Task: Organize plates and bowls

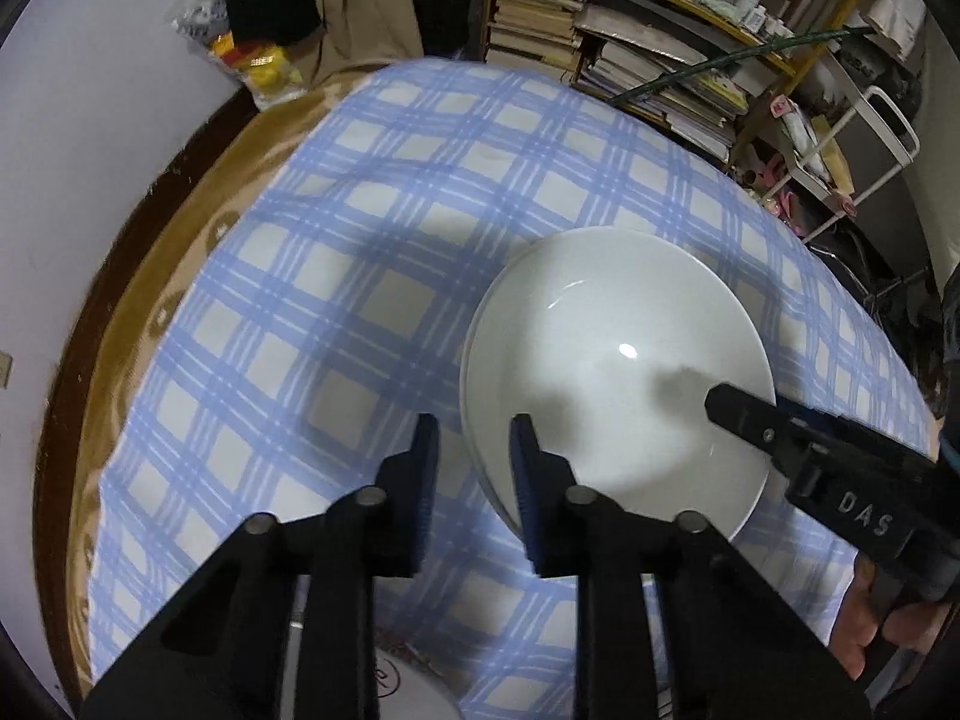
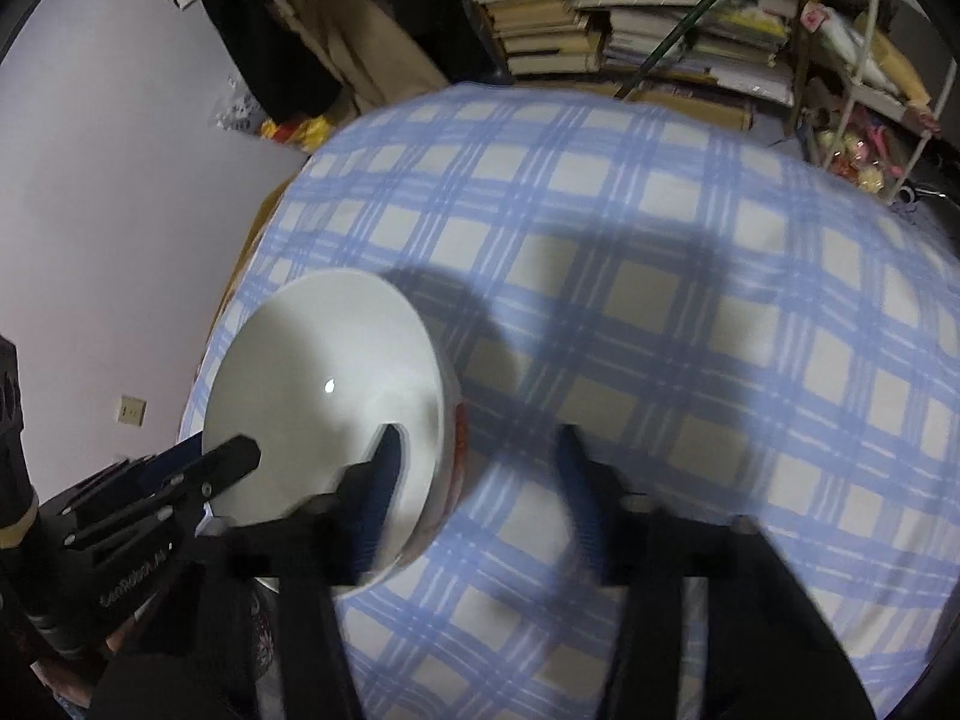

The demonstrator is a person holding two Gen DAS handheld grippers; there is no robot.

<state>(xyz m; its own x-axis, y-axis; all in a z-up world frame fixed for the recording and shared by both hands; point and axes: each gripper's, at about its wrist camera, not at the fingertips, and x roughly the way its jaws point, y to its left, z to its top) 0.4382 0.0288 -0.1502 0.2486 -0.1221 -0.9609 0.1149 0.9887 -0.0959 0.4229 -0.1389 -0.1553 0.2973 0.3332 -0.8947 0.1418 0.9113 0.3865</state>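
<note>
Now I see the left gripper (image 1: 474, 438) and right gripper (image 2: 477, 450) each straddling the white bowl (image 1: 600, 330) rim on the checked cloth (image 1: 360, 180), fingers released.

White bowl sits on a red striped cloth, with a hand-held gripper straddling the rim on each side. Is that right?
No. The cloth is blue-and-white checked, not red striped; the left wrist view shows it. The white bowl does sit on it, with the left hand-held gripper and the right hand-held gripper each straddling the rim.
</note>
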